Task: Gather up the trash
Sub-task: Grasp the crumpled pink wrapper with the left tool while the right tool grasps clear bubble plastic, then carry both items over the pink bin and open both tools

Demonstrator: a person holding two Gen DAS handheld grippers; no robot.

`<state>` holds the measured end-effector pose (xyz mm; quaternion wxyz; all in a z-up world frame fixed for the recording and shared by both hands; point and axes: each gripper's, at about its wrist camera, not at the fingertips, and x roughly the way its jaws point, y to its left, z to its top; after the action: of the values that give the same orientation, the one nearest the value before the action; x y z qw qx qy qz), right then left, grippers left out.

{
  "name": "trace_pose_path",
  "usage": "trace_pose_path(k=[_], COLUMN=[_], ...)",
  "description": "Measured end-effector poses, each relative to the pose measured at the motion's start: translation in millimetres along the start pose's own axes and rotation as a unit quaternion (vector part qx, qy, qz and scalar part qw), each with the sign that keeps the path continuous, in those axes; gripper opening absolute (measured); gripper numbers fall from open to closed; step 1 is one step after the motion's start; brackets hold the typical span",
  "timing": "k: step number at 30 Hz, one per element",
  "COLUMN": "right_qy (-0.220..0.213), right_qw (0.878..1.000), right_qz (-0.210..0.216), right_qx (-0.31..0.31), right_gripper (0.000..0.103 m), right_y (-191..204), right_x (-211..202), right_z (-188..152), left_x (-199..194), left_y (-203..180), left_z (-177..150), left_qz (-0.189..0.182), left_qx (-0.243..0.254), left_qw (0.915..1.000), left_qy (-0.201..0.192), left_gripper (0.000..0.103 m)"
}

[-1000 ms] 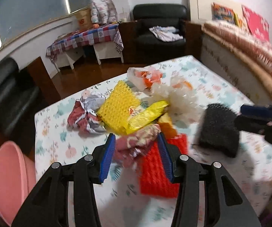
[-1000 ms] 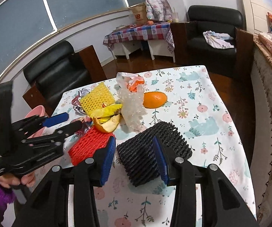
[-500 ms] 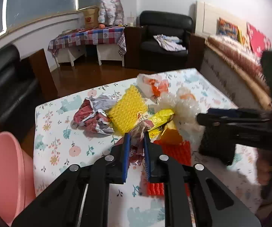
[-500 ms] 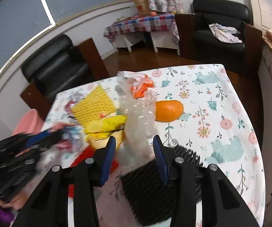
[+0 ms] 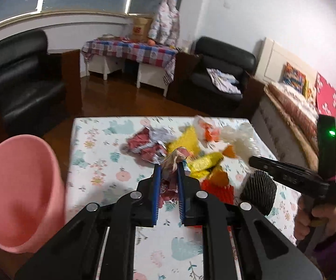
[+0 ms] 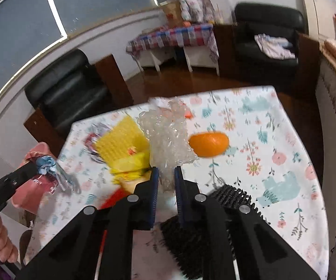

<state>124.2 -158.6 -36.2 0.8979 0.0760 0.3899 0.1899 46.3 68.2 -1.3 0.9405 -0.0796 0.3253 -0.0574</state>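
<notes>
The left gripper (image 5: pixel 169 179) pinches a crumpled reddish wrapper (image 5: pixel 176 161) above the flowered tablecloth (image 5: pixel 93 154), its long axis running along the fingers, loose end pointing away, near the pink bin (image 5: pixel 16 191). The right gripper (image 6: pixel 166 177), jaws just drawn in, pinches the clear bubble wrap (image 6: pixel 168 137), which stands up away from it beside the orange (image 6: pixel 208 143).

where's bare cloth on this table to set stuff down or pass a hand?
Bare tablecloth: right of the orange out to the edge, and the strip between the pink basin and the crumpled wrapper. Crowded: the middle, from yellow foam net to bubble wrap.
</notes>
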Motion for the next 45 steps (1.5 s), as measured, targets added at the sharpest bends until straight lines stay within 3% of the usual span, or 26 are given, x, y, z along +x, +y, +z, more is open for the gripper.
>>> trace_pose_path(k=[9, 17, 26, 40, 42, 45], right_qy=[-0.020, 0.014, 0.050, 0.104, 0.105, 0.098], right_qw=[0.994, 0.979, 0.962, 0.953, 0.953, 0.952], right_qz=[0.082, 0.155, 0.190, 0.189, 0.194, 0.203], right_qx=[-0.065, -0.132, -0.191, -0.213, -0.208, -0.206], right_gripper=[0.013, 0.013, 0.013, 0.018, 0.023, 0.027], right_y=[81, 181, 272, 316, 317, 315], right_x=[-29, -4, 32, 83, 85, 82], right_z=[11, 3, -17, -37, -36, -34], left_x=[-53, -88, -102, -93, -95, -100], left_y=[46, 103, 156, 191, 193, 194], left_z=[8, -2, -24, -38, -39, -40], left_qz=[0.055, 0.120, 0.180, 0.230, 0.230, 0.223], left_qx=[-0.043, -0.090, -0.142, -0.174, -0.182, -0.195], left_qw=[0.9963, 0.9867, 0.9719, 0.9575, 0.9557, 0.9545], left_qy=[-0.051, -0.062, -0.052, -0.018, -0.020, -0.028], left_gripper=[0.013, 0.013, 0.013, 0.016, 0.034, 0.040])
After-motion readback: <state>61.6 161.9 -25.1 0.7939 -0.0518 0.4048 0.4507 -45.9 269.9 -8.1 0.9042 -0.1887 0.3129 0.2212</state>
